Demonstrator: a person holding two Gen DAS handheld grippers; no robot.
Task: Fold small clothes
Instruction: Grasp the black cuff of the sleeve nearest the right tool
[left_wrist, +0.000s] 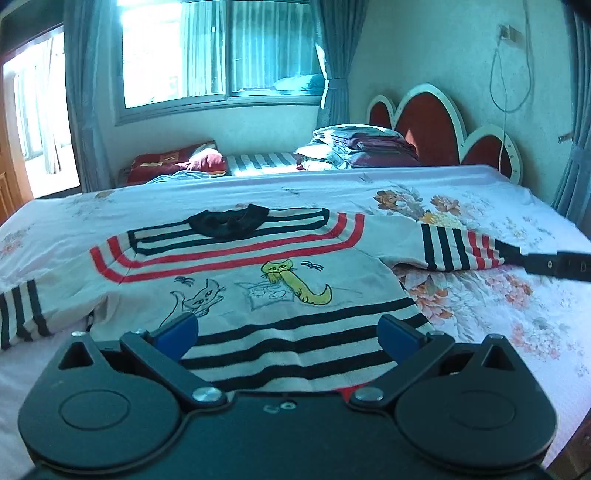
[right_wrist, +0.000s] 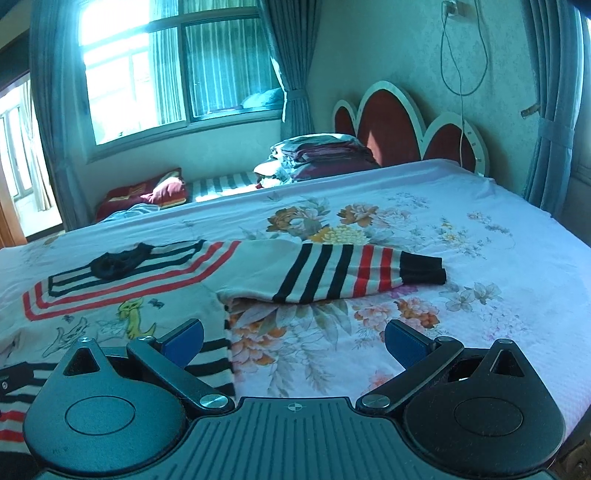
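Knitted sweater (left_wrist: 236, 280): one piece, cream ground, spread flat and front-up on the bed (left_wrist: 517, 325), near its foot edge. Fabric is soft ribbed knit with black bands across the hem, red and black bands in a squared yoke, and a black collar (left_wrist: 229, 221). Chest carries three cartoon cats, one filled yellow (left_wrist: 291, 280), two in outline. Two sleeves extend sideways; the right sleeve (right_wrist: 354, 277) lies straight toward the bed's right edge, banded black then red, ending in a black cuff (right_wrist: 423, 269).

Bed cover is a thin pale sheet printed with orange and pink flowers. Headboard (right_wrist: 391, 125) is scalloped, red panels with white trim. A stack of folded bedding (right_wrist: 321, 155) sits at the head corner.

Left gripper (left_wrist: 288, 334): blue-padded fingers spread wide apart over the hem, clamping nothing.

Right gripper (right_wrist: 295, 338): fingers spread wide apart, straddling the sweater's right side edge and bare sheet, clamping nothing. In the left wrist view a black finger of it lies at the cuff; contact cannot be determined.
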